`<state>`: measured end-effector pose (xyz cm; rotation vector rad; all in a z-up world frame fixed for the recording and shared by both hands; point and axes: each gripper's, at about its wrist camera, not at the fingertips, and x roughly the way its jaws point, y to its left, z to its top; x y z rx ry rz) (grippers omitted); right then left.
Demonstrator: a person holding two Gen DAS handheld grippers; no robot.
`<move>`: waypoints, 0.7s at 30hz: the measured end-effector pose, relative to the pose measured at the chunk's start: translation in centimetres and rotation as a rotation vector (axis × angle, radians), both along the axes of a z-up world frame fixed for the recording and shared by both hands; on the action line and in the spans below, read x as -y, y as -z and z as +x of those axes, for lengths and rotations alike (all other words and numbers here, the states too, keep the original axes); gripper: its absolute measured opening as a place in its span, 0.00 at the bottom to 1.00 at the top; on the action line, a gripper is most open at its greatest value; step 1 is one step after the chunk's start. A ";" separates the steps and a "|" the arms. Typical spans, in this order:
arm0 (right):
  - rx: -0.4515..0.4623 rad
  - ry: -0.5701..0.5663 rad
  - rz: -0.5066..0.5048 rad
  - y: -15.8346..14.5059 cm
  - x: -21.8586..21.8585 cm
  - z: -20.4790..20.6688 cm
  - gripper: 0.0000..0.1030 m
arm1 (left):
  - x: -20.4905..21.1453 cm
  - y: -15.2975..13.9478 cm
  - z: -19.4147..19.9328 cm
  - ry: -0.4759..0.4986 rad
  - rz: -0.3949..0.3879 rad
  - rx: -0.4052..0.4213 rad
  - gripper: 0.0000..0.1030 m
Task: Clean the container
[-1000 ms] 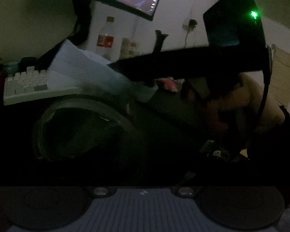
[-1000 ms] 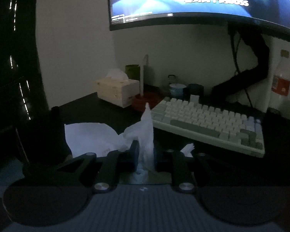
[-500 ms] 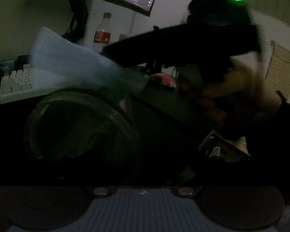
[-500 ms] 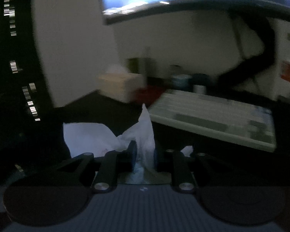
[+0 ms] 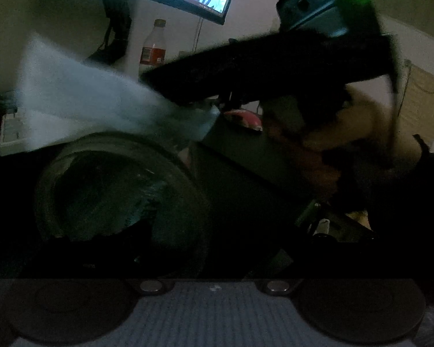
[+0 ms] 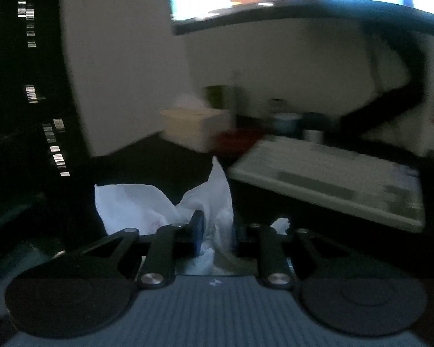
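Above the container point(image 5: 115, 196), right gripper point(image 6: 214, 231) pinches white tissue point(image 6: 217, 202).

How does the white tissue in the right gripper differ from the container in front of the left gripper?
The tissue is white, thin and crumpled; the container is dark, round and rigid. The tissue is pinched between the right gripper pads; the container lies on its side, mouth toward the left camera. Both are close together above the desk.

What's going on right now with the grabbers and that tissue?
Right gripper shut on white tissue. Left gripper's jaws lost in the dark. Round container just under the tissue, not yet wiped. Nothing in the way.
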<state>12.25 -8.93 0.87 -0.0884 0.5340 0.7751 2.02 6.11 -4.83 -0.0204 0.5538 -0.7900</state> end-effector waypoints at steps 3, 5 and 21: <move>-0.026 0.071 0.021 0.4 1.2 1.0 0.19 | -0.1 0.2 0.3 -0.022 -0.005 -0.008 0.94; -0.025 0.081 0.029 0.3 1.4 0.7 0.22 | -0.3 0.3 0.4 -0.033 -0.010 -0.007 0.94; 0.025 0.131 0.116 0.4 3.3 -2.0 0.17 | 0.1 1.6 1.9 -0.061 -0.041 -0.003 0.96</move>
